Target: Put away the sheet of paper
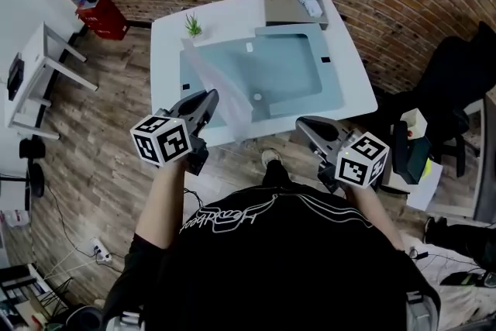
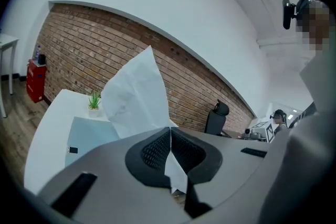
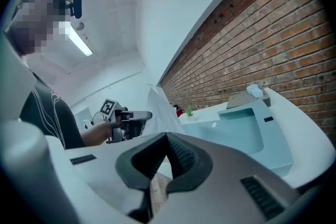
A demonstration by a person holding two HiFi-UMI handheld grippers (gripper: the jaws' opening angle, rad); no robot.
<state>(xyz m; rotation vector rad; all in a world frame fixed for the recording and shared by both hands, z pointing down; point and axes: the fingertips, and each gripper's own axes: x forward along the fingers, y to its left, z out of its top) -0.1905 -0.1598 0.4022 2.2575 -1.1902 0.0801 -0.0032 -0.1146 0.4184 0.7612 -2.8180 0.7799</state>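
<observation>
A white sheet of paper [image 1: 221, 93] stands up over the near left part of the table, pinched at its lower edge by my left gripper [image 1: 209, 101]. In the left gripper view the sheet [image 2: 136, 97] rises out of the shut jaws of that gripper [image 2: 169, 136], creased and leaning left. My right gripper [image 1: 304, 125] hangs off the table's front edge, apart from the paper. Its jaws [image 3: 167, 136] meet with nothing between them. The right gripper view also shows the left gripper [image 3: 131, 117] holding the sheet [image 3: 157, 105].
The white table [image 1: 167, 66] carries a pale blue mat [image 1: 287, 74], a small potted plant [image 1: 193, 27] at the back left, and a grey folder [image 1: 285, 8] with a white cloth [image 1: 310, 1] at the back. A black chair [image 1: 457, 81] stands to the right, a red bin [image 1: 102, 15] at the far left.
</observation>
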